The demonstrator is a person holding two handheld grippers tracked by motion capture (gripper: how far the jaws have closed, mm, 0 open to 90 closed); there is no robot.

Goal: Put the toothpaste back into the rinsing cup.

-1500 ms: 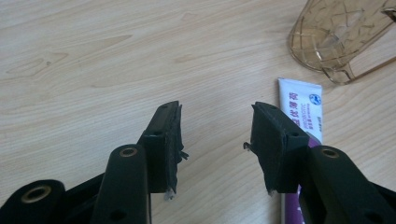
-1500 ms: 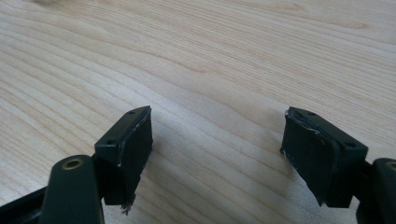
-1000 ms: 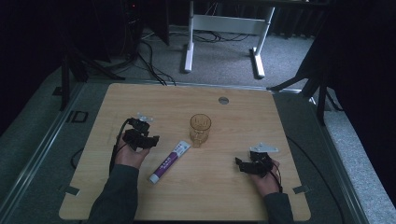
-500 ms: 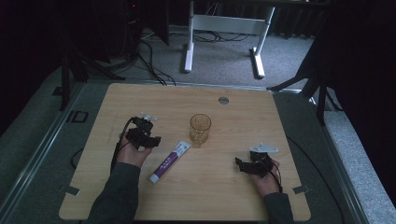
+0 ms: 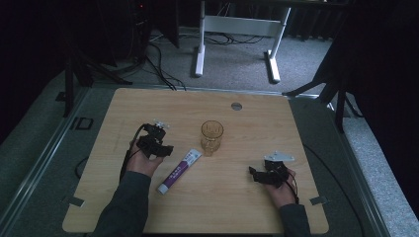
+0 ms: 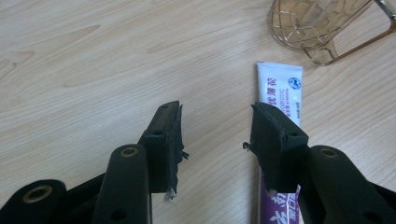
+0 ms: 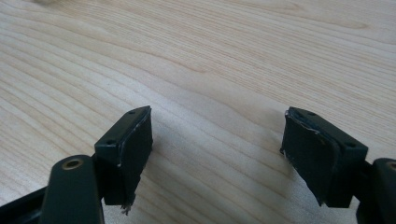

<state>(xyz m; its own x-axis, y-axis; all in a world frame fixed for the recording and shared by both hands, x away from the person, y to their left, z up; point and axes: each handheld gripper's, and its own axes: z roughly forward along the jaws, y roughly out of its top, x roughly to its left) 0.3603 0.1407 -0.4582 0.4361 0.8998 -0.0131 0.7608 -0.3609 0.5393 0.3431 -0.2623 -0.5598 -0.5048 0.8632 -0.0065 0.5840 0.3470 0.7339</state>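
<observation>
Dark floor and desk legs lie beyond a pale wooden table [image 5: 123, 108]. On it a tube [image 5: 180, 171] lies flat near the middle, its long axis running diagonally from near-left to far-right, with its far end just short of an amber glass [image 5: 211, 137]. The left gripper [image 5: 159, 147] sits just left of the tube's far half, much nearer than the right gripper [image 5: 257, 174], which rests well apart toward the right edge. So the coming grasp looks like the left hand's, and it turns on a small shift rightward to bring the tube between the jaws across its narrow width. Both tools stand part open and hold nothing. The left gripper view shows what the high view cannot: the tube [image 6: 279, 93] passes under the right-hand jaw rather than through the gap, the flat white crimped end pointing away toward the glass [image 6: 317, 25], and bare wood lies between the pads. The right gripper [image 7: 217, 140] view shows wood grain between wide-set jaws.
</observation>
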